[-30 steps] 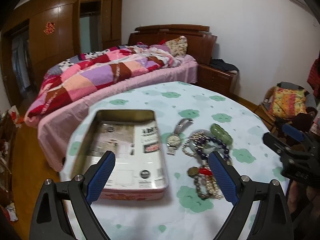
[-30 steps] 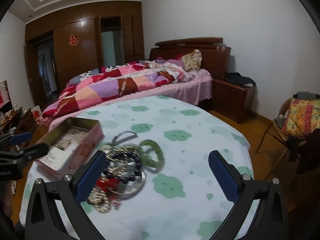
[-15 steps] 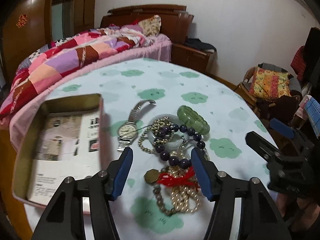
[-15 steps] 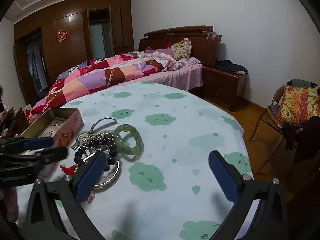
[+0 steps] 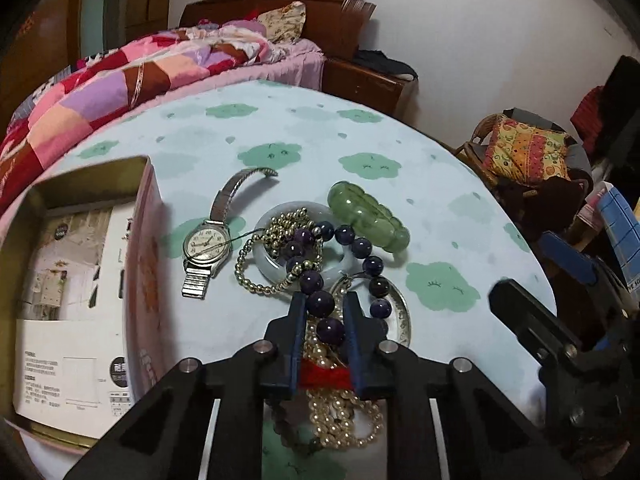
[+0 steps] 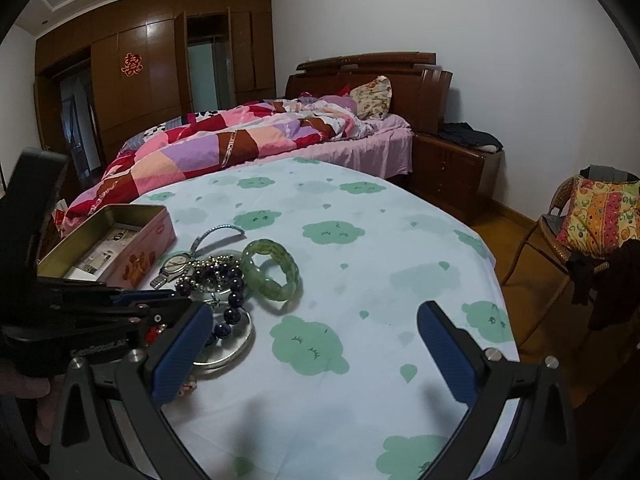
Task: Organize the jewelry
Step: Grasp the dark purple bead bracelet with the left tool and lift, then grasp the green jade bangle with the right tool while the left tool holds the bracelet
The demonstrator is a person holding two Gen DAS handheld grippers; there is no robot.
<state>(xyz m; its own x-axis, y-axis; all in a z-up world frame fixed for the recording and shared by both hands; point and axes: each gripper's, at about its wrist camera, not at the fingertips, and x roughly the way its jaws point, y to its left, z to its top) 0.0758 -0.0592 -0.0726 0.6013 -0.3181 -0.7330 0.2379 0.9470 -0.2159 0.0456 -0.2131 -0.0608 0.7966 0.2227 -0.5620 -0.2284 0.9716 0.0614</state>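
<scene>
A jewelry pile lies on the round table: a dark purple bead bracelet (image 5: pixel 352 248), a green jade bracelet (image 5: pixel 368 216), a silver watch (image 5: pixel 206 244), a pale jade ring (image 5: pixel 272 264), gold and pearl strands (image 5: pixel 344 412). My left gripper (image 5: pixel 325 304) is shut on the purple bead bracelet, its jaws clamped on two beads. It also shows in the right wrist view (image 6: pixel 172 300). An open pink tin (image 5: pixel 80 292) stands left of the pile. My right gripper (image 6: pixel 316 336) is open and empty over the tablecloth, right of the pile (image 6: pixel 224 272).
The table (image 6: pixel 360 248) carries a white cloth with green cloud shapes. A bed with a patchwork quilt (image 6: pixel 224 144) stands behind it. A wicker chair with a bright cushion (image 6: pixel 596 212) stands to the right. A silver bangle (image 5: pixel 400 312) lies under the beads.
My left gripper has moved right from the tin down onto the pile, and its jaws have closed on the purple beads. My right gripper stays open and has drifted slightly.
</scene>
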